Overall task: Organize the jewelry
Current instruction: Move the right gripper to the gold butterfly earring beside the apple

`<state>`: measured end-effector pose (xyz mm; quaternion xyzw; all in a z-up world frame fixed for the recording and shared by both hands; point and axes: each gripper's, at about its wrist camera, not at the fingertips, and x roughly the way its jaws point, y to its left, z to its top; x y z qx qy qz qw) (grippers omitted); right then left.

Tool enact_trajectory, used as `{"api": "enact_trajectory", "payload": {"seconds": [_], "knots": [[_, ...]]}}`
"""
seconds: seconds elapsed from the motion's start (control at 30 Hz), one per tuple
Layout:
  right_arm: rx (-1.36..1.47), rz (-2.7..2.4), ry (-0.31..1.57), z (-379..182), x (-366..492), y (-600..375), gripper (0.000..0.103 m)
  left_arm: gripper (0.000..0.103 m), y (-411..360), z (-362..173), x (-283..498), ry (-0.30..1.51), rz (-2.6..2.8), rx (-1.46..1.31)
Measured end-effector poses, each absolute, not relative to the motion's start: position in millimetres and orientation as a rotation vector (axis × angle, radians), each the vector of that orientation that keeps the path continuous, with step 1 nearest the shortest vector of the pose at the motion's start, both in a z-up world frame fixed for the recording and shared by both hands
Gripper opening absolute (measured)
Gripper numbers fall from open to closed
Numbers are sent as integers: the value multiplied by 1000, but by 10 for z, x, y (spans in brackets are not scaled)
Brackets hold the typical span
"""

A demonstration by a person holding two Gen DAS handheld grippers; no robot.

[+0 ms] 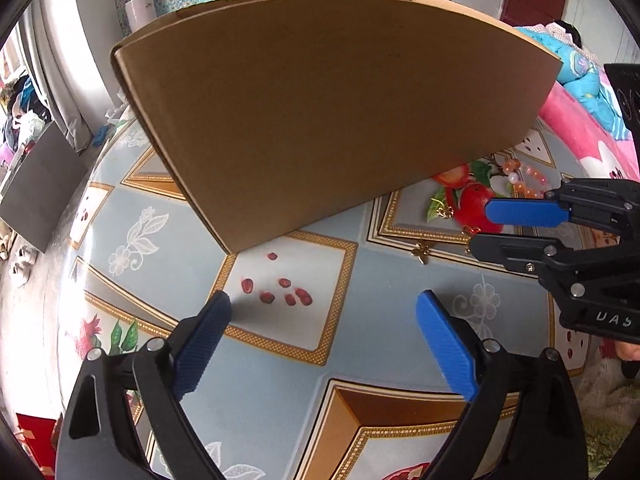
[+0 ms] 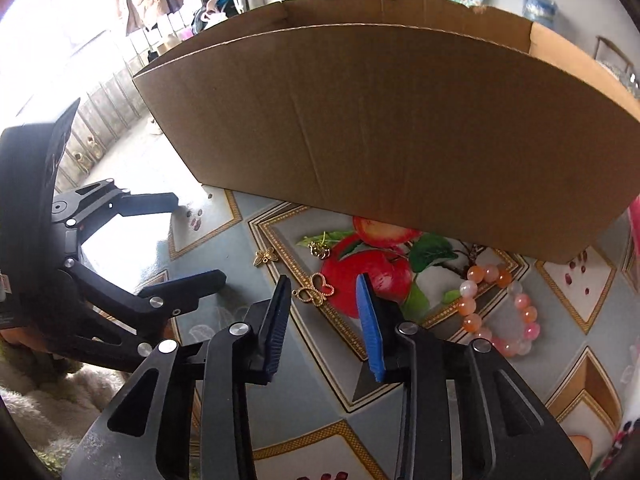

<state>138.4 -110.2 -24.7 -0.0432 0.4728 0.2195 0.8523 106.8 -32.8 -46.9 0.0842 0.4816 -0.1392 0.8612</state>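
right wrist view: thin gold charms lie flat on the patterned tablecloth (image 2: 248, 408) in front of the open brown cardboard box (image 2: 400, 128).
right gripper (image 2: 323, 304) hovers with jaws apart over the gold openwork butterfly charm (image 2: 314, 290); a smaller gold butterfly charm (image 2: 265, 257) sits at its 10 o'clock, a gold cluster charm (image 2: 320, 250) at 12, the orange and pink beaded bracelet (image 2: 498, 308) at 3. i judge the charms light, stiff, slippery and hard to lift off the cloth; pinch across a wing edge. left gripper (image 1: 323, 308) is spread wide, holding nothing. the box interior is hidden, and printed fruit blurs the charm outlines.
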Motion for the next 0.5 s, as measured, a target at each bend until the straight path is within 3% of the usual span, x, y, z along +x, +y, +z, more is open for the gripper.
{"api": "enact_trajectory", "payload": {"seconds": [0.17, 0.3, 0.5], "knots": [[-191, 462, 970, -254, 1375, -926, 29, 97, -291, -472, 1080, 1006, -288, 175], [-259, 478, 947, -259, 1264, -786, 19, 97, -309, -465, 1057, 1000, -286, 174], [-245, 483, 946, -257, 1242, -782, 18, 97, -300, -479, 1029, 994, -285, 172]]}}
